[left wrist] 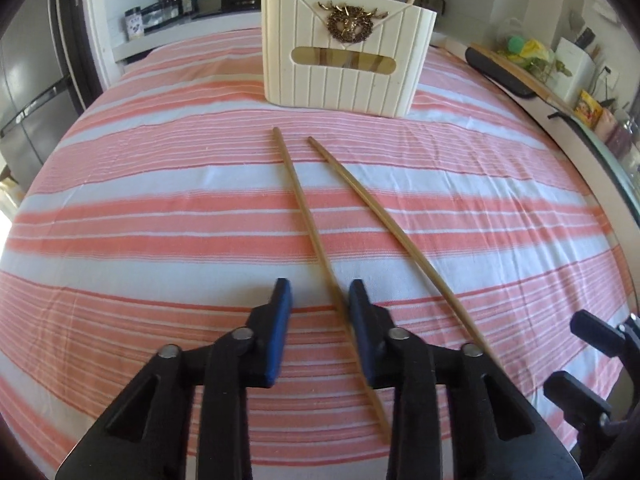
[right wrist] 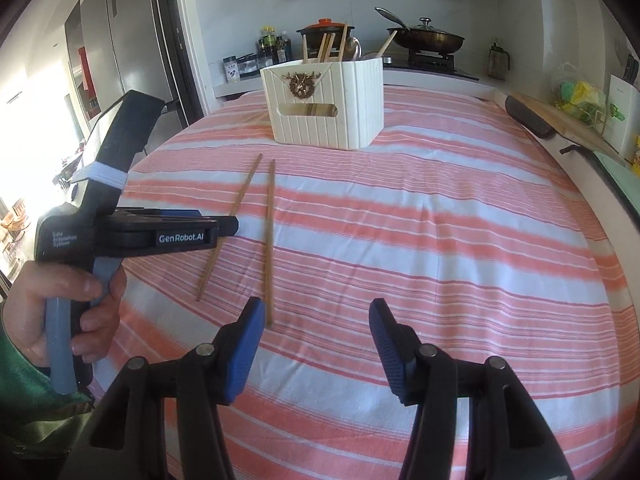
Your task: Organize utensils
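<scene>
Two wooden chopsticks lie on the striped cloth. The left chopstick (left wrist: 304,216) runs between my left gripper's (left wrist: 320,300) open jaws, close to the right pad (left wrist: 362,320). The right chopstick (left wrist: 396,236) lies just outside that pad. Both show in the right wrist view, the left chopstick (right wrist: 232,216) and the right chopstick (right wrist: 269,240). A cream utensil holder (left wrist: 344,52) with a gold emblem stands beyond them, holding several chopsticks and a spoon; it also shows in the right wrist view (right wrist: 324,108). My right gripper (right wrist: 316,316) is open and empty, right of the chopsticks. My left gripper (right wrist: 228,226) shows there over the left chopstick.
The table is covered by a pink and white striped cloth (right wrist: 440,240). A kitchen counter behind carries a pot (right wrist: 324,28), a lidded pan (right wrist: 428,38) and bottles (right wrist: 272,46). A cutting board (right wrist: 560,124) and a dark roll (right wrist: 528,118) lie at the right edge.
</scene>
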`<state>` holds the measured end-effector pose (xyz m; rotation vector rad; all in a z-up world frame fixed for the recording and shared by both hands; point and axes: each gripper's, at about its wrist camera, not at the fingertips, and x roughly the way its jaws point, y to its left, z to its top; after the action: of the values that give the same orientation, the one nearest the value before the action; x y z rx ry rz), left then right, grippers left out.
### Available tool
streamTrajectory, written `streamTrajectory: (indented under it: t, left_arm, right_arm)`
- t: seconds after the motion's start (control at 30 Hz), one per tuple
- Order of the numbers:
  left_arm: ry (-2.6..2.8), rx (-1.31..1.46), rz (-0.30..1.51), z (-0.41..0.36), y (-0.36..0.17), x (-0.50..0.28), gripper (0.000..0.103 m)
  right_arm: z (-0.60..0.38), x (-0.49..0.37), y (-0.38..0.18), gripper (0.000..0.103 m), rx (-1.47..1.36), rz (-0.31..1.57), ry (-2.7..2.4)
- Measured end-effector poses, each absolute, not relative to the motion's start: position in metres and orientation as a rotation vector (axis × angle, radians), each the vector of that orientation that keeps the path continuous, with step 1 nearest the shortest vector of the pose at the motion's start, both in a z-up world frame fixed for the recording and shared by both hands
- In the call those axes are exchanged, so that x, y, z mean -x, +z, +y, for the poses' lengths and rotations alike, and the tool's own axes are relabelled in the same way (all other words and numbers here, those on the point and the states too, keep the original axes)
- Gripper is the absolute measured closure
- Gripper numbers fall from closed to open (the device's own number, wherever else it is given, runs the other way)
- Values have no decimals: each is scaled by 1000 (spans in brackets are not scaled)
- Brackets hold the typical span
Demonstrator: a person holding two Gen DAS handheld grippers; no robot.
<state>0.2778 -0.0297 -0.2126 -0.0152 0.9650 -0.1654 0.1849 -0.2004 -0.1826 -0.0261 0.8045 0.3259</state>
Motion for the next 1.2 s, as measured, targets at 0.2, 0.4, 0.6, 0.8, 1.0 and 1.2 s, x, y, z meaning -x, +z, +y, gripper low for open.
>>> streamTrajectory:
  t: [0.2,0.4,0.6,0.8,1.0,1.2]
  left_arm:
    - [-178,8,988,-8,-211,-274,98]
    - [-144,16,981,11,-211,-257,99]
    - [-85,28,954,23,-211,-240,98]
    - [-59,65,917,34,-213,-226,91]
    - [-82,-6,925,17,-216,-226,17]
    - [-49,-34,940,14,-222,-229,4]
  right_arm:
    - [-159,-213,-194,48,85,850,389]
    - [-139,-229,-207,88,172,874,342]
    - [-168,-211,-205,97,102,864,197]
    - [-204,-171,-203,96,64,849,31]
    - [-214,-163,-204,39,27,811,11]
    - [-208,-176,-210,38,37,837,49]
